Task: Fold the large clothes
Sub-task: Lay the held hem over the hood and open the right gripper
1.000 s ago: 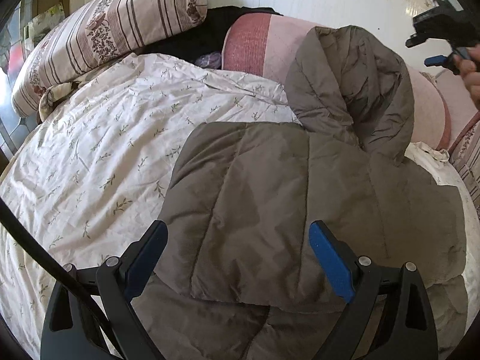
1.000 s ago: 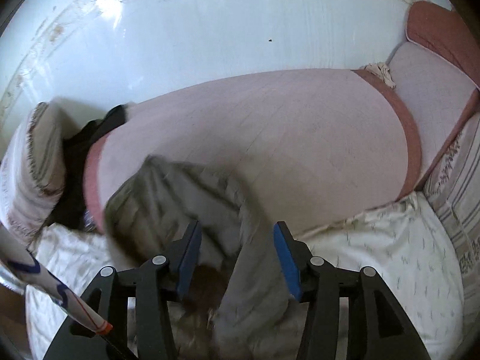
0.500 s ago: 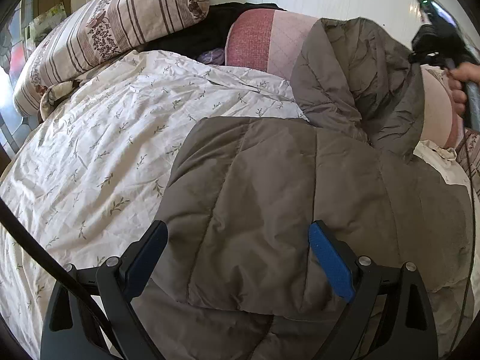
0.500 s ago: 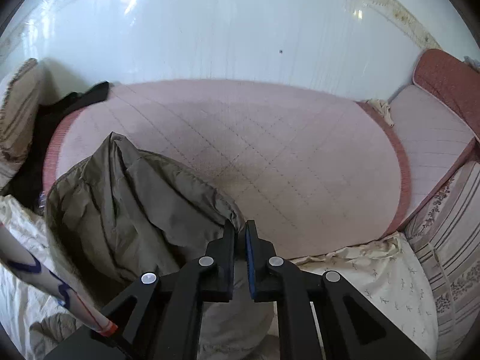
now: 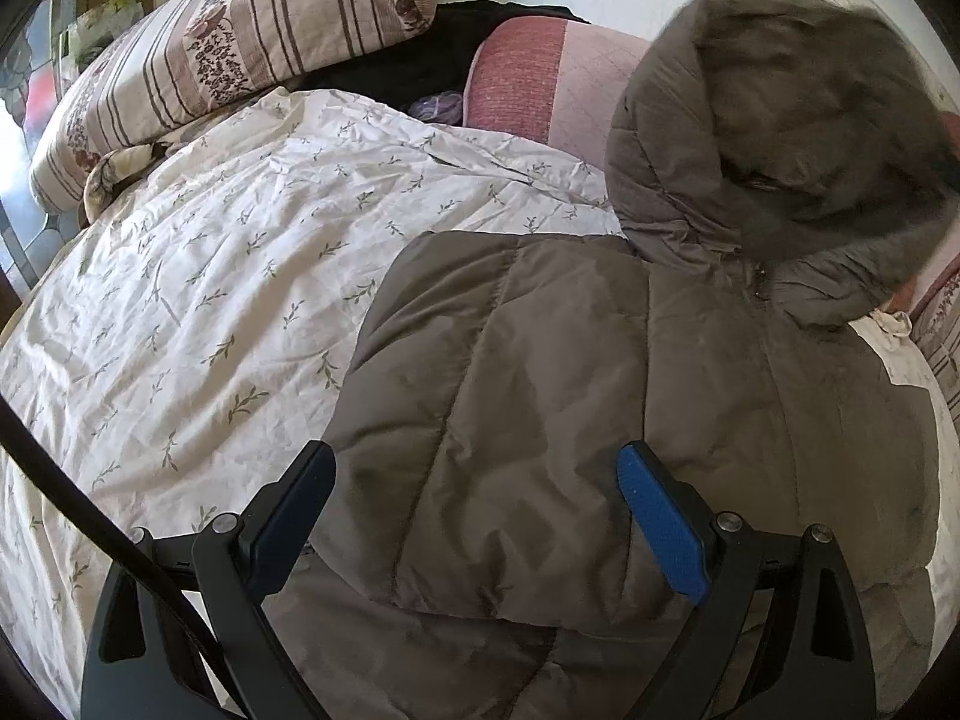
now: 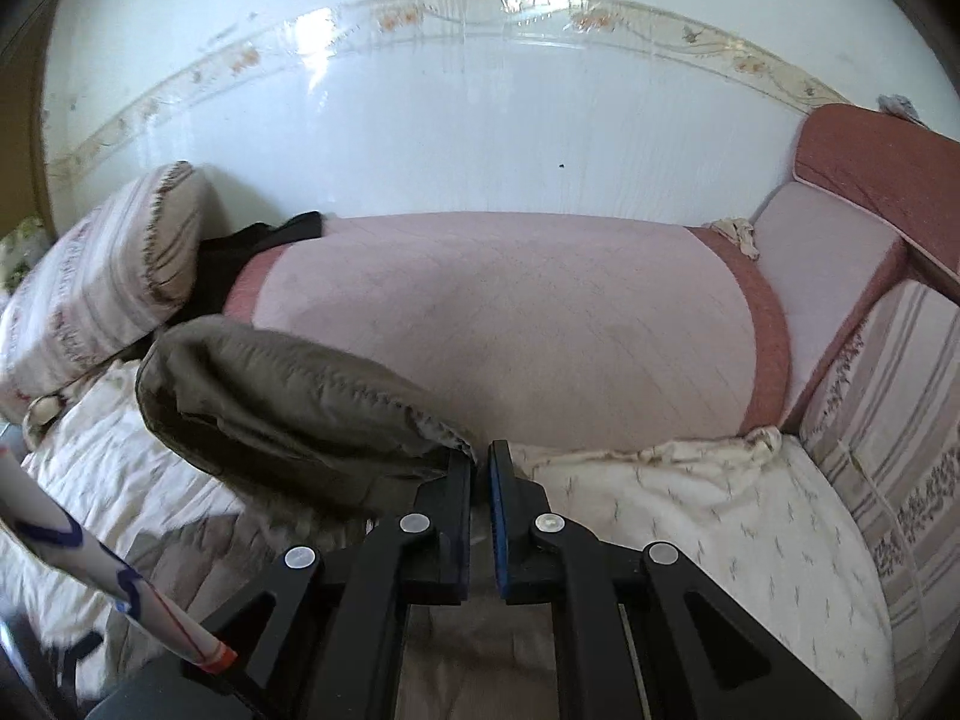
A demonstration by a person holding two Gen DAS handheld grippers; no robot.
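Two grippers: right gripper (image 6: 477, 468) pinched shut on hood (image 6: 288, 402) rim, left gripper (image 5: 474, 516) wide, empty over jacket (image 5: 600, 420); thin bite, may slip mid-fold

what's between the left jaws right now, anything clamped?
Left wrist view: the quilted body of the grey-brown jacket lies between the wide-open jaws of the left gripper; the blue pads stand clear of it, nothing clamped.
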